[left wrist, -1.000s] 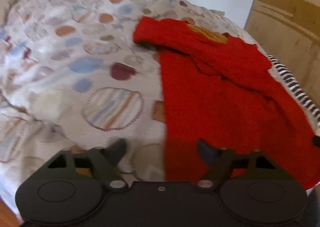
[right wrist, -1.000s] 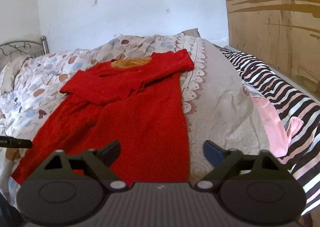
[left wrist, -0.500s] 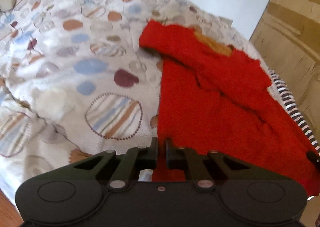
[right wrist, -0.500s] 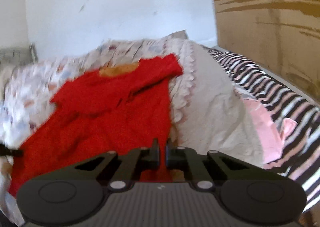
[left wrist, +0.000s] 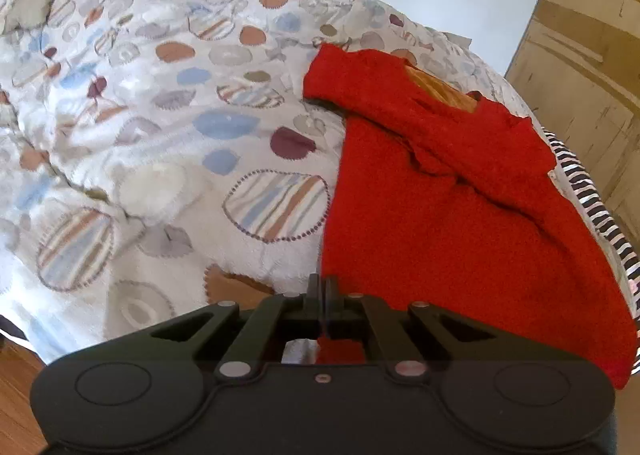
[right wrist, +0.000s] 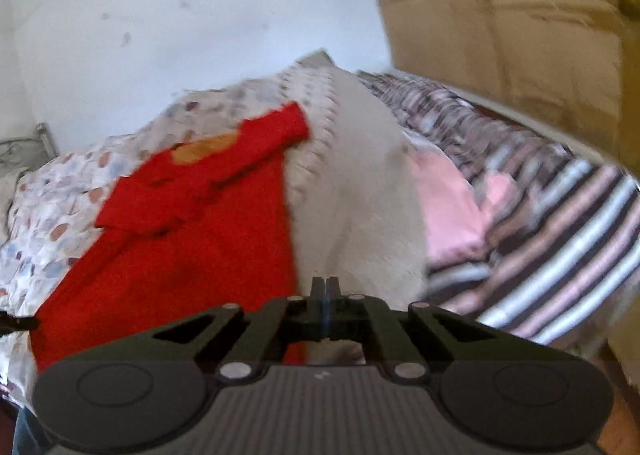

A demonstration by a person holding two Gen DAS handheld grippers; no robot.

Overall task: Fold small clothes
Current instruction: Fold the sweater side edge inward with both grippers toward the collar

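A small red knit sweater [left wrist: 448,207] with an orange lining at the neck lies on the bed, sleeves folded across its chest. It also shows in the right wrist view [right wrist: 188,239]. My left gripper [left wrist: 323,287] is shut on the sweater's hem at its near left corner; red cloth shows between the jaws. My right gripper [right wrist: 325,289] is shut at the hem's near right corner, with red cloth under it. The right wrist view is blurred.
A quilt [left wrist: 160,143] with coloured round patches covers the bed. A beige blanket [right wrist: 360,191], a pink cloth [right wrist: 452,211] and a striped cover [right wrist: 560,239] lie to the right. A wooden wardrobe [left wrist: 588,67] stands at the right and a white wall behind.
Both grippers went from open to shut on the sweater's hem corners. The near hem now hangs lifted off the bed, and both views have tilted upward.
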